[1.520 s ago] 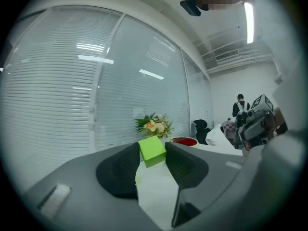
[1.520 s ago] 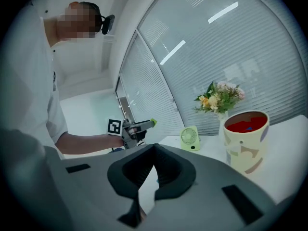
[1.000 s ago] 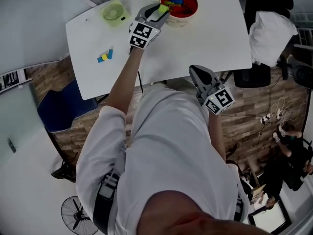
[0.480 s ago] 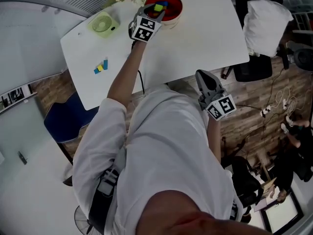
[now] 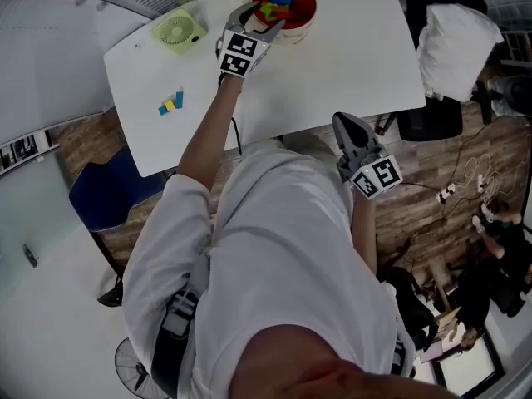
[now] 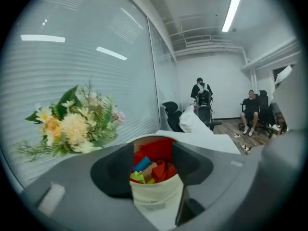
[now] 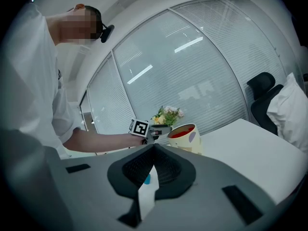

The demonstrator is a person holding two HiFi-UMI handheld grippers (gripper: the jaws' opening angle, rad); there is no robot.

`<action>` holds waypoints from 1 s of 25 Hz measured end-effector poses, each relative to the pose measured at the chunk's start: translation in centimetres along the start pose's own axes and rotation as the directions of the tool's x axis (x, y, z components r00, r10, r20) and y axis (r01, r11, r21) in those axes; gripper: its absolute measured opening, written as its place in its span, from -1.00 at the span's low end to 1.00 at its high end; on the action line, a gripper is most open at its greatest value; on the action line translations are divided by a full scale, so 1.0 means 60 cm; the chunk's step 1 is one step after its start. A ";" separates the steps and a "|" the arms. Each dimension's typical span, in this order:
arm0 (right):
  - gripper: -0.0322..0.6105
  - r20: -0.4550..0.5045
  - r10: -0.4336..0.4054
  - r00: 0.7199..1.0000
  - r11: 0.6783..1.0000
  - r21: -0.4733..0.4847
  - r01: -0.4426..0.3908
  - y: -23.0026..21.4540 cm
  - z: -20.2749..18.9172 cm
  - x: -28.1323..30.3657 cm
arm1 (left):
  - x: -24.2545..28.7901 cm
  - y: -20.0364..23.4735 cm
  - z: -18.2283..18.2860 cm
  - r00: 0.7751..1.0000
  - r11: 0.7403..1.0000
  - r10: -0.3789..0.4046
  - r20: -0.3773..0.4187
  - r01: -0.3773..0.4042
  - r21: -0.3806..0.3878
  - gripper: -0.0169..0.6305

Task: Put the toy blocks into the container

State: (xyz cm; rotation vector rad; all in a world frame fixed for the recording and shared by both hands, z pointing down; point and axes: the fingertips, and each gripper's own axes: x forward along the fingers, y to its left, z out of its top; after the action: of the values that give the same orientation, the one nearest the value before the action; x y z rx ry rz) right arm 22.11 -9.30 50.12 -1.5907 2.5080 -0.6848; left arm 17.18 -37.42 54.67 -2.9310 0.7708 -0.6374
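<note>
Lying near the worktop's [image 5: 357, 56] left edge, a few toy blocks [image 5: 171, 103] have bare surface around them. The left gripper [image 5: 263, 17] hangs over the container [image 5: 298, 33] by the far edge, hiding its left rim, with its jaws opening and nothing pinched. The right gripper [image 5: 346, 123], pressed together and empty, sits off the near edge.

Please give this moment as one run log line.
left gripper: opening, empty, at container | right gripper: shut, empty | loose blocks: pending

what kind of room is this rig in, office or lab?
Looks like an office, probably a meeting room: glass partition walls with blinds, a black office chair in the background, a white table, and a ceiling strip light.
</note>
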 end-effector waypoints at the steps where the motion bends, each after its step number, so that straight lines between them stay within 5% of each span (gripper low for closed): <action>1: -0.89 -0.003 0.011 1.000 1.000 0.000 -0.011 0.001 0.000 0.002 | -0.024 0.002 0.008 0.999 1.000 0.016 0.036 -0.016 -0.009 -0.32; 4: -0.89 -0.022 0.046 0.999 0.999 -0.006 -0.046 0.002 -0.002 0.017 | -0.111 0.009 0.029 0.988 0.996 0.082 0.129 -0.077 -0.043 -0.96; 9: -0.89 -0.103 0.094 0.990 0.993 -0.068 -0.101 0.008 -0.013 0.072 | -0.273 -0.003 0.022 0.969 0.980 0.185 0.165 -0.168 -0.111 -0.96; 15: -0.89 -0.301 0.059 0.952 0.956 -0.258 -0.141 0.003 -0.097 0.200 | -0.441 -0.059 -0.026 0.942 0.946 0.307 0.134 -0.287 -0.151 -0.96; 19: -0.69 -0.484 0.061 0.873 0.913 -0.326 -0.245 0.003 -0.194 0.294 | -0.535 -0.084 -0.053 0.890 0.878 0.438 0.127 -0.393 -0.272 -0.96; 25: -0.27 -0.723 0.017 0.691 0.865 -0.336 -0.373 -0.003 -0.320 0.398 | -0.643 -0.129 -0.097 0.814 0.773 0.579 0.031 -0.537 -0.339 -0.96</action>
State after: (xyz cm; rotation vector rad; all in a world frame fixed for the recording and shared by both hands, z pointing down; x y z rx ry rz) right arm 5.48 -24.20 71.11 -1.2530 3.5917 -0.8268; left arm -12.10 -11.78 46.53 -2.7038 1.7747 -0.2714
